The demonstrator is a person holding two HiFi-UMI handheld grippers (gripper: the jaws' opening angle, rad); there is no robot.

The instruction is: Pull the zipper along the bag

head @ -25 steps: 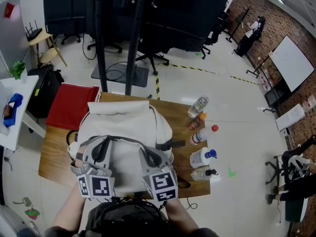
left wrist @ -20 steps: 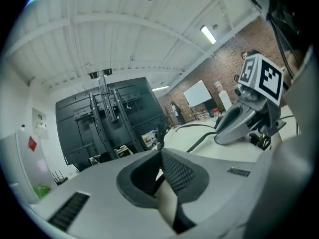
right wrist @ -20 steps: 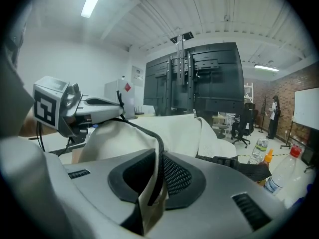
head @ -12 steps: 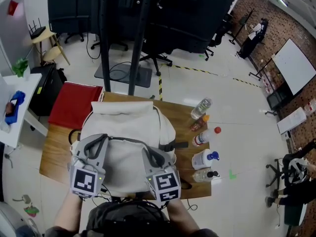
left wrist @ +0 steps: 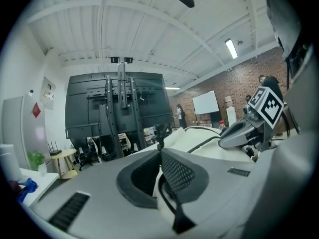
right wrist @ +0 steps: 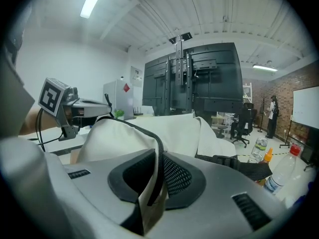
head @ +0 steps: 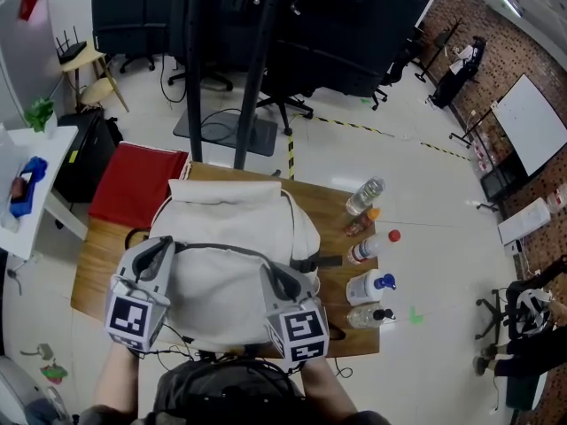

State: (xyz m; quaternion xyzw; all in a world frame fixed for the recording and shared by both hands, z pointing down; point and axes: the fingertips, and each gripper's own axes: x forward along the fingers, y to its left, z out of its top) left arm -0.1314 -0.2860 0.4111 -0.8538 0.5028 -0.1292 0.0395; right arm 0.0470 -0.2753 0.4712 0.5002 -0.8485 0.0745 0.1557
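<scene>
A cream backpack lies on the wooden table, with a dark zipper line curving across its near side. My left gripper is at the bag's left edge, shut on the black zipper pull, which pokes up between its pads. In the left gripper view cream fabric and a black cord show below the pads. My right gripper is at the bag's near right, shut on a fold of the bag's fabric along the zipper edge.
Several bottles stand in a row on the table's right side, close to my right gripper. A black strap sticks out of the bag towards them. Black stand posts rise behind the table, and a red mat lies on the floor at left.
My left gripper has moved left and outward along the bag's near side, and the dark zipper line between the grippers is longer. The right gripper has stayed almost still.
</scene>
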